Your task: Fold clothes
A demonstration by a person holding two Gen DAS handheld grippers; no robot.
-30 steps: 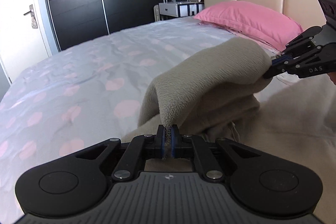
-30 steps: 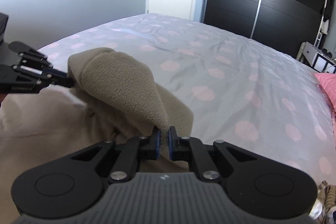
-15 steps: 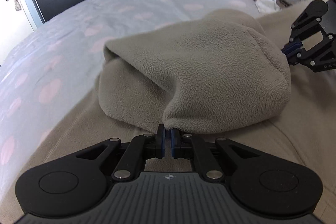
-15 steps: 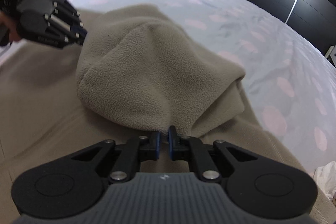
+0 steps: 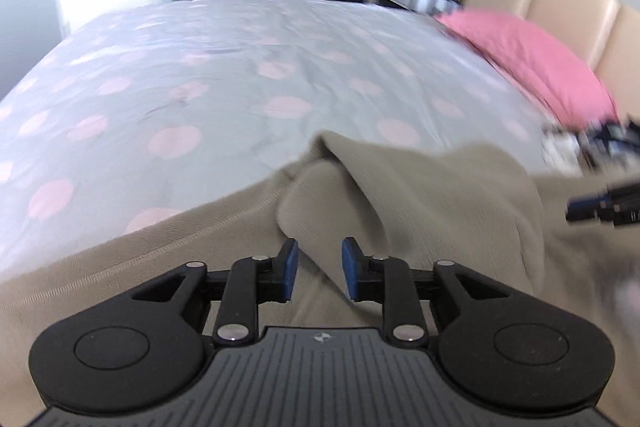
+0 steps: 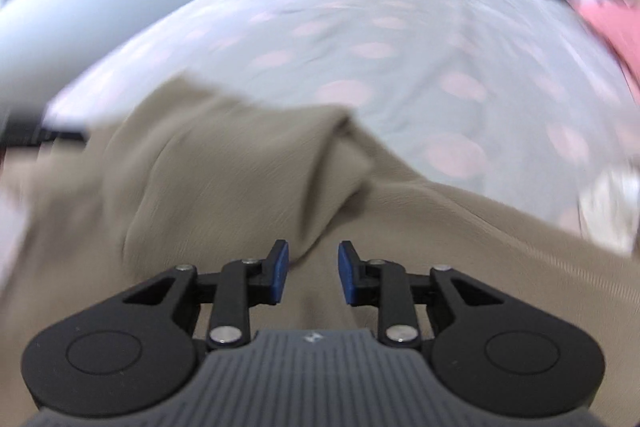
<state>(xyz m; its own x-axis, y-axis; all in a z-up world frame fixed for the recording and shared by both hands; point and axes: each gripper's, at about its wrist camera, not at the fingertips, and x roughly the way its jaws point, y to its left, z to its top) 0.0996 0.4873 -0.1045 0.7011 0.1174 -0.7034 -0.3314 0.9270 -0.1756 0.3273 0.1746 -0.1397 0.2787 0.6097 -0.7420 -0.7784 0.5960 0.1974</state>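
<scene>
Now both grippers, left [image 5: 316, 269] and right [image 6: 308, 273], are opening their fingers, releasing the fleece [image 5: 420, 195] folded over on the bed [image 5: 240, 67]; next probably regrasp an edge for another fold.

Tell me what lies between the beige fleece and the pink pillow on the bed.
In the left wrist view, only dotted bedspread separates the fleece from the pillow.

Left gripper [image 5: 319, 269], right gripper [image 6: 310, 273]: jaws opening, nothing pinched
</scene>
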